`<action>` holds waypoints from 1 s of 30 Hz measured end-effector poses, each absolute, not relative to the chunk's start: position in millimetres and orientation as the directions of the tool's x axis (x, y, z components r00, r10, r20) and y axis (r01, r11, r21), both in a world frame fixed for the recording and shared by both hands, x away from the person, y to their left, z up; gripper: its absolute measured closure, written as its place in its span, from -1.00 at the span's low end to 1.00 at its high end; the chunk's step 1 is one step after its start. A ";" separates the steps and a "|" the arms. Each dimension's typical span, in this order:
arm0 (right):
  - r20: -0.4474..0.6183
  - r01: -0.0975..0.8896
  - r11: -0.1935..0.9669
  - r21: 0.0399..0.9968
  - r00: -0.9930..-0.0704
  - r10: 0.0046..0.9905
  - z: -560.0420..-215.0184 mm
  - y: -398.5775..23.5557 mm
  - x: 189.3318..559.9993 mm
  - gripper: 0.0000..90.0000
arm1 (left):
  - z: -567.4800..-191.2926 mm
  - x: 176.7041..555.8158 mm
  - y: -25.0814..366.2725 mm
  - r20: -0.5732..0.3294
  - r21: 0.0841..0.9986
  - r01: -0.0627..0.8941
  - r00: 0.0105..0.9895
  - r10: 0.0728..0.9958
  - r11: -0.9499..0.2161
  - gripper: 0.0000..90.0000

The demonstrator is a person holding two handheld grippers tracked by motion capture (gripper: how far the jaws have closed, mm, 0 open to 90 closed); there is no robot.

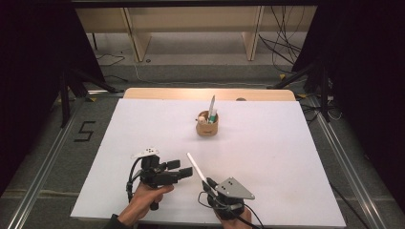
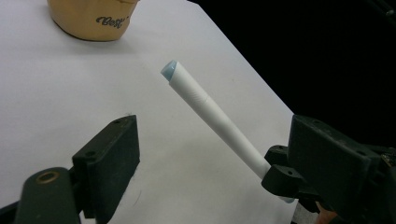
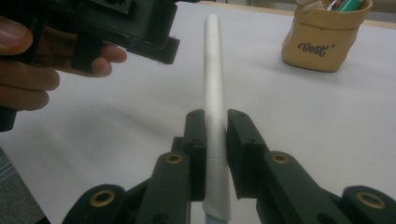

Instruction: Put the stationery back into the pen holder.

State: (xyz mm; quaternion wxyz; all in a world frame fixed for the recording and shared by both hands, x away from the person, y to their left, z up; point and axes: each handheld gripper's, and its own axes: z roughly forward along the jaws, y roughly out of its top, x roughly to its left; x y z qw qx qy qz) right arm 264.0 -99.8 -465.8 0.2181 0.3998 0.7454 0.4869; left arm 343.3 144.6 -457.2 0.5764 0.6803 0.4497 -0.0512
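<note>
While the right gripper (image 3: pixel 215 122) has its fingers (image 3: pixel 196 140) clamped together on the lower end of the white pen (image 3: pixel 214 93), the pen's long shaft sticks out past them and slants up over the white worktop (image 1: pixel 267 143). Its free, pale blue tip points toward the left gripper (image 1: pixel 184 169), whose fingers (image 2: pixel 112 154) stand wide apart with nothing between them, just beside the pen without touching it. A tan holder (image 1: pixel 207 125) with a few items in it stands well apart, farther back on the worktop.
</note>
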 end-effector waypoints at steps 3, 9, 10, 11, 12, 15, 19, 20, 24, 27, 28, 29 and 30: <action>0.063 0.382 0.206 0.901 -0.585 0.809 -465.6 -99.8 263.9 0.76 | -457.4 344.0 143.9 -0.603 0.728 0.682 0.584 0.544 0.074 -0.64; 0.051 0.367 0.211 0.906 -0.590 0.806 -464.6 -99.4 262.5 0.76 | -457.5 345.1 143.1 -0.652 0.695 0.710 0.558 0.514 0.112 -0.63; 0.049 0.365 0.212 0.906 -0.590 0.806 -464.4 -99.3 262.2 0.76 | -457.5 345.3 143.2 -0.660 0.690 0.715 0.553 0.509 0.117 -0.62; 0.047 0.362 0.213 0.907 -0.590 0.806 -464.3 -99.1 262.1 0.76 | -457.6 345.6 143.1 -0.665 0.686 0.717 0.550 0.505 0.123 -0.62; 0.044 0.359 0.215 0.908 -0.592 0.805 -464.4 -99.0 261.9 0.76 | -457.5 345.8 142.8 -0.670 0.682 0.720 0.546 0.503 0.128 -0.62; 0.041 0.355 0.216 0.910 -0.594 0.804 -464.2 -98.5 261.2 0.76 | -456.8 345.5 141.6 -0.664 0.688 0.714 0.548 0.508 0.129 -0.61; 0.037 0.350 0.218 0.911 -0.596 0.802 -464.5 -97.6 260.5 0.76 | -455.9 346.0 140.2 -0.679 0.677 0.722 0.541 0.496 0.139 -0.61; 0.034 0.347 0.218 0.912 -0.595 0.803 -464.5 -97.3 260.3 0.76 | -456.0 346.3 140.2 -0.685 0.672 0.727 0.536 0.492 0.143 -0.61; 0.033 0.343 0.218 0.914 -0.596 0.802 -464.0 -97.2 259.7 0.76 | -456.7 346.5 139.0 -0.701 0.658 0.736 0.524 0.483 0.156 -0.59; 0.029 0.334 0.217 0.917 -0.600 0.800 -464.1 -96.8 259.3 0.76 | -457.8 346.6 138.5 -0.720 0.642 0.747 0.510 0.470 0.173 -0.57; 0.027 0.331 0.219 0.918 -0.603 0.797 -464.1 -96.6 258.9 0.76 | -458.1 346.6 138.1 -0.726 0.636 0.751 0.505 0.467 0.177 -0.56; 0.025 0.328 0.220 0.919 -0.604 0.797 -464.0 -96.3 258.4 0.76 | -458.5 346.6 137.7 -0.731 0.633 0.752 0.501 0.464 0.184 -0.55; 0.021 0.323 0.222 0.920 -0.606 0.795 -463.9 -95.9 257.8 0.76 | -458.9 346.7 137.4 -0.735 0.628 0.755 0.497 0.461 0.187 -0.54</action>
